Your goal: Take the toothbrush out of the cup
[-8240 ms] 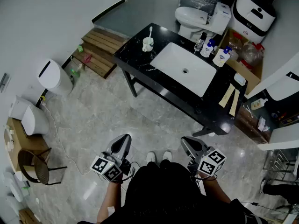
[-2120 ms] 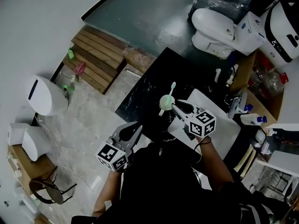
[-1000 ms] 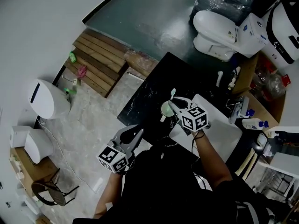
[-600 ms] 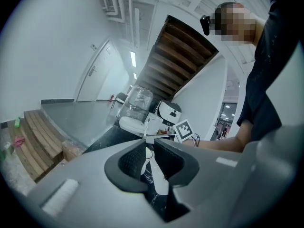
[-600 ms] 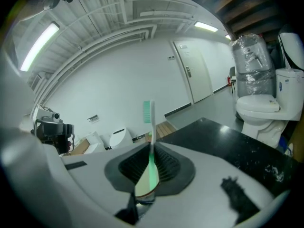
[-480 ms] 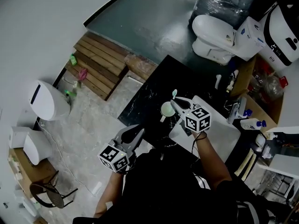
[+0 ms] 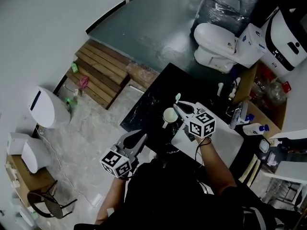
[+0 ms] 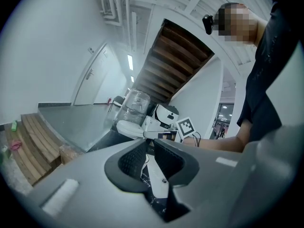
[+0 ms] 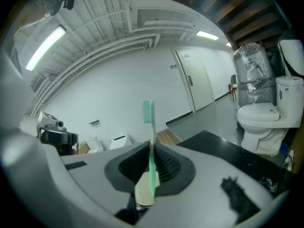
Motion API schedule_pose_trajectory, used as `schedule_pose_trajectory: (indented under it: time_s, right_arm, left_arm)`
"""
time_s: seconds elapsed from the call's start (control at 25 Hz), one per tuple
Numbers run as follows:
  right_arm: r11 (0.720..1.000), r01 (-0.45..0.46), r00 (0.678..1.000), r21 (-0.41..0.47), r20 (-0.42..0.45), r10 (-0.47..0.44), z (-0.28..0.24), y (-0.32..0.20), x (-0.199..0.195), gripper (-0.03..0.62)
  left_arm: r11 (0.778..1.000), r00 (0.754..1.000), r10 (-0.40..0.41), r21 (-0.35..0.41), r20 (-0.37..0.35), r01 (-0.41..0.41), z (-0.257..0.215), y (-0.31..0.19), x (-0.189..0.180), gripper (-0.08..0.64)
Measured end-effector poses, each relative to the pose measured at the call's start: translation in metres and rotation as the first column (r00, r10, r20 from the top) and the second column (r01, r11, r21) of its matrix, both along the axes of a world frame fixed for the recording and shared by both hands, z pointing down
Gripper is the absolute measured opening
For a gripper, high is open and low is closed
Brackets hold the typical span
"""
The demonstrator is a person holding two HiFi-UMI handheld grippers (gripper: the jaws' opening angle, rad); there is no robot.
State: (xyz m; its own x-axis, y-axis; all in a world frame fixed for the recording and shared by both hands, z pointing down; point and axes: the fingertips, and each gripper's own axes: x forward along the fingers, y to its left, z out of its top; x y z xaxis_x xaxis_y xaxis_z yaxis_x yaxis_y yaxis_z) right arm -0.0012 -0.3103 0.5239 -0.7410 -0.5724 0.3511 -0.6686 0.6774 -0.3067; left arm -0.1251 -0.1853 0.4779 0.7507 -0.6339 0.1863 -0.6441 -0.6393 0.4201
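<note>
Two claws show, but only the right claw (image 7: 183, 109) is at work. It is clenched on the toothbrush (image 9: 151, 148), pinching the handle low down between its ribbed pads, so I judge the grasp made and the lift out of the cup (image 7: 170, 115) to be the step in hand. The brush stands nearly upright in the grip, bristle head at the top. Its lower end overlaps the cup's rim in the right gripper view, and I cannot tell whether that end is clear of the cup. The cup sits on the black table (image 7: 152, 98), near the white sink (image 7: 225, 146) and just under the right claw. The next move, as I judge it, calls for a straight pull upward along the line of the handle until the lower end clears the rim. Any sideways drag could tip the cup. After that comes a carry off to one side. The toothbrush is slim, its handle green and white and its head pale green; the cup is a plain cream colour. The left claw (image 7: 140, 137) hangs off the table's near edge, its jaws drawn together on nothing.
</note>
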Motion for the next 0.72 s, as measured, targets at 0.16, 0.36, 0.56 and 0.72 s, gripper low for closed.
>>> schedule_pose_trajectory:
  time_s: [0.16,0.36,0.56,0.72]
  right_arm:
    - [1.0,0.014,1.0,0.027,-0.012,-0.014,-0.011,0.001,-0.001,0.04]
    - [0.999,0.022,1.0,0.046,-0.022,-0.021,-0.019,0.004,0.0,0.04]
    - [0.998,0.013,1.0,0.062,-0.015,-0.012,-0.029,0.006,0.001,0.039]
    - [0.997,0.004,1.0,0.072,-0.02,-0.003,-0.035,0.008,0.007,0.038]
  left_arm:
    - [1.0,1.0,-0.001,0.009,-0.009,0.001,-0.004,-0.001,0.001,0.063]
    - [1.0,1.0,-0.013,0.026,0.001,0.013,-0.008,-0.001,-0.002,0.063]
    - [0.999,1.0,-0.019,0.028,-0.011,0.02,-0.009,0.001,-0.006,0.063]
    - [0.999,1.0,-0.016,0.031,-0.015,0.016,-0.009,0.003,-0.004,0.063]
